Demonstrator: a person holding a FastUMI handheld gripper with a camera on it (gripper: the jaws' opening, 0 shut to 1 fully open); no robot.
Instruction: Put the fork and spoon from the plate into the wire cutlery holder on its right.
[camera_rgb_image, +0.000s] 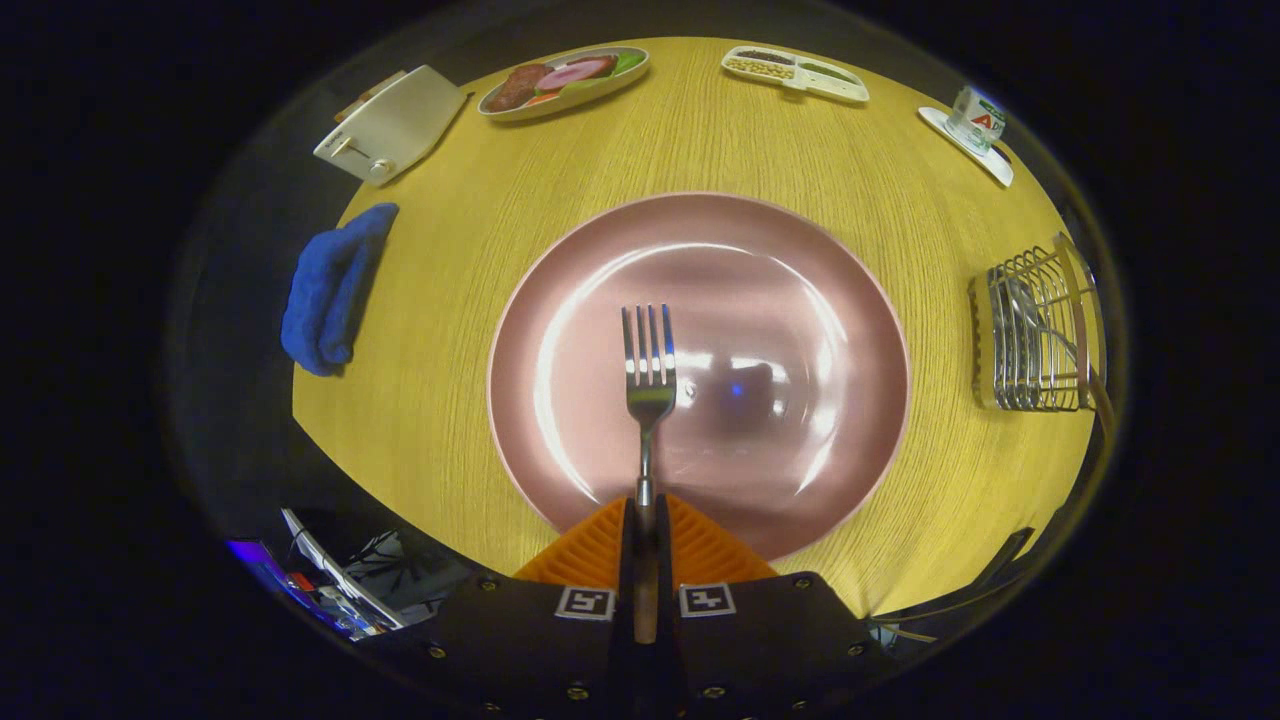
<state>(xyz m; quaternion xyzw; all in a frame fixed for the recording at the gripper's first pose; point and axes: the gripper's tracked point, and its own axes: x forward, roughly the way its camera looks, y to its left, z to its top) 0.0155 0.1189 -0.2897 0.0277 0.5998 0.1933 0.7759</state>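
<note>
Two fingers of the gripper (646, 520) are pressed close together on the handle of the fork (649, 370), pinching it from both sides. The handle runs back between them, and the neck and tines reach forward over the pink plate (560, 300). Whether the tines touch the plate cannot be told. The plate lies just ahead of the fingers on the yellow wooden tabletop (700, 140), its glossy middle showing pale reflections.

To the right of the plate, well apart from the fork, stands the wire cutlery holder (1040, 335) near the tabletop's edge; something shiny and metallic shows inside it, too small to identify for certain.

To the left of the plate, a blue cloth (330, 290) lies bunched at the tabletop's edge. Beyond it sits a white boxy device (392, 122). At the far side rest an oval dish with toy food (563, 80), a white divided tray (795, 72) holding small grains or beans, and further right a small container on a white saucer (975, 125).
</note>
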